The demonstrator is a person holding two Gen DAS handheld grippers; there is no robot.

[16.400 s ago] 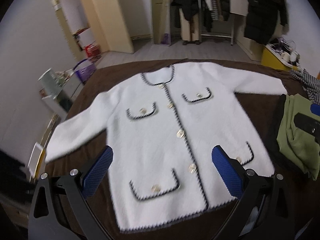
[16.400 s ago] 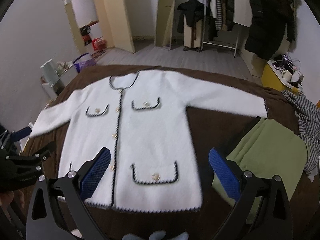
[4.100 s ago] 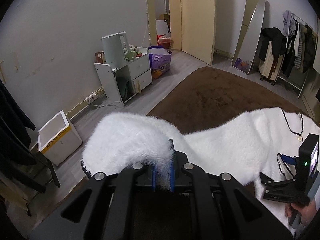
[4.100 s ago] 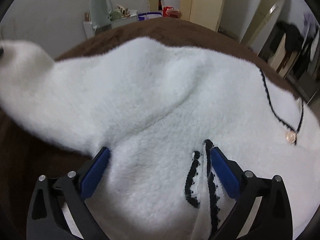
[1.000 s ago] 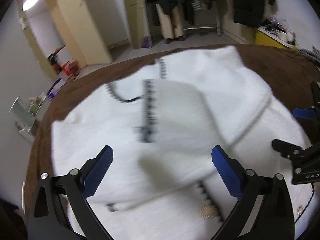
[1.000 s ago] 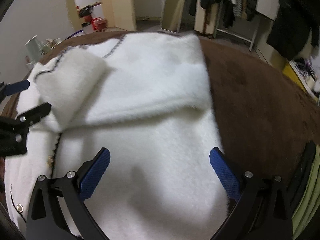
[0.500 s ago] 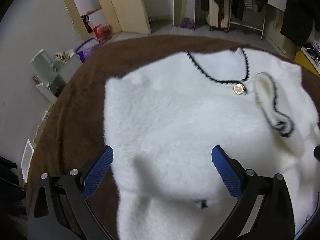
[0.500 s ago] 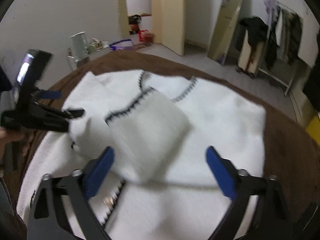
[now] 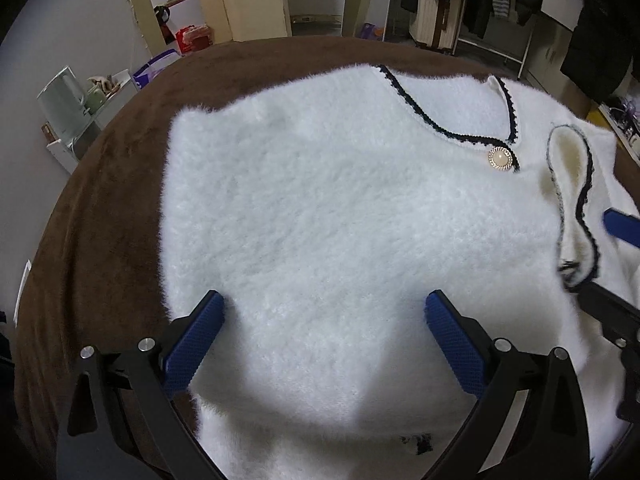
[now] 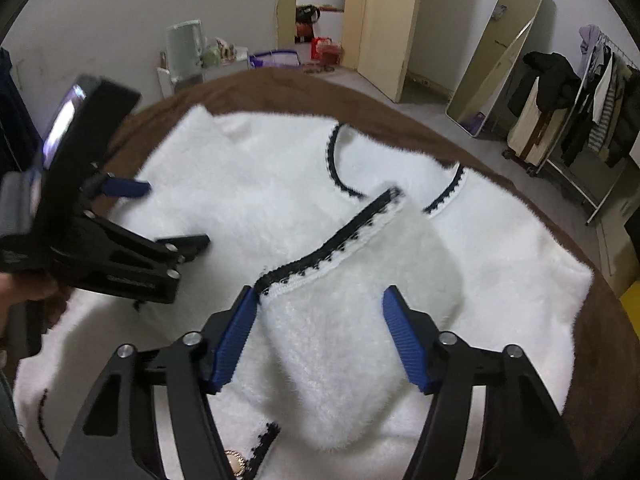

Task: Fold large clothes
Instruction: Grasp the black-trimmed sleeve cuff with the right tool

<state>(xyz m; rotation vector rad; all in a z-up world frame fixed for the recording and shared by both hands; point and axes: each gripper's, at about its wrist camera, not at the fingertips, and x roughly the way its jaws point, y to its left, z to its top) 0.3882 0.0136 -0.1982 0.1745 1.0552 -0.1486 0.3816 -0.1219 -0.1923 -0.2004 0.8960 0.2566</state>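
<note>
Cardigan half folded: both sleeves in, body folds left to do

The white cardigan [image 9: 340,208] lies buttoned-side up on the brown blanket [image 9: 104,208], filling the centre of both views. 1 sleeve cuff [image 10: 352,280], edged in black trim, is laid across the chest at about 12 o'clock from the right gripper [image 10: 320,336]; its jaws have just been closing, the cuff sits between them, but the pads do not appear to press it yet. The left gripper [image 9: 324,336] hovers spread wide over the left shoulder, gripping nothing. Judging by this, the sleeve folds look nearly done; the side and hem folds appear to remain.
</note>
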